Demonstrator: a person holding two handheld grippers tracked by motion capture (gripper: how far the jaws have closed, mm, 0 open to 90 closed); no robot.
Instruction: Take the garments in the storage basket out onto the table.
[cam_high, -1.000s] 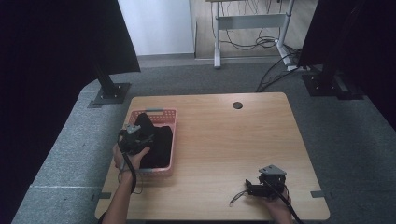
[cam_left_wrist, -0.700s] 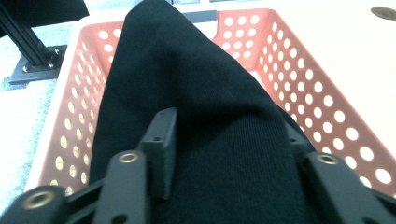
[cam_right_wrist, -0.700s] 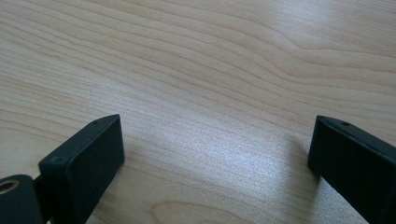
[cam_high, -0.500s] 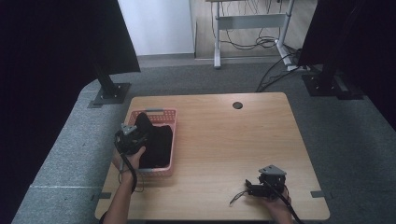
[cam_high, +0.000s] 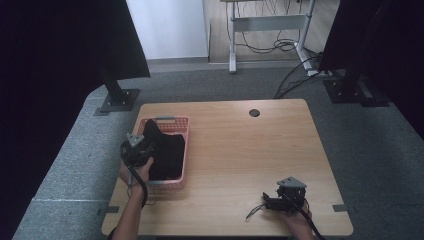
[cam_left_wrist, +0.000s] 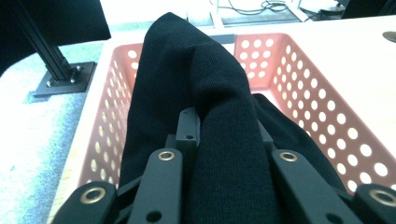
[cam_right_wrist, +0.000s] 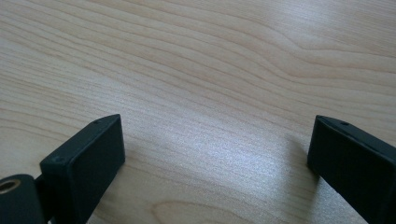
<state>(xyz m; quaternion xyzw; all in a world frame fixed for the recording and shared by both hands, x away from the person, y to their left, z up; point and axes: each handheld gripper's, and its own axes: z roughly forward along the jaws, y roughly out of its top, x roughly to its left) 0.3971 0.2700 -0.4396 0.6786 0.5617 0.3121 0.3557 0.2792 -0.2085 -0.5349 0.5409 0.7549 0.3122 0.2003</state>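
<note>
Over at the left of the wooden table (cam_high: 240, 145) we have our left gripper (cam_high: 136, 150) clenched on a black cloth (cam_high: 165, 155), its jaws pinching a thick fold that rises in a peak between them. We judge the grip is taken high on the fold so the whole piece can be drawn up out of the pink basket (cam_high: 176, 122); most of the cloth lies inside that basket, with its peak standing above the near rim. Close up, the cloth (cam_left_wrist: 205, 93) is a fine, matte knit, soft and rumpled, and it hides much of the perforated basket wall (cam_left_wrist: 299, 79). Moving right, the table is bare in the middle. Near the front right edge, our right gripper (cam_high: 286, 195) rests low over the wood with jaws spread wide and nothing between them, likely parked until needed.
</note>
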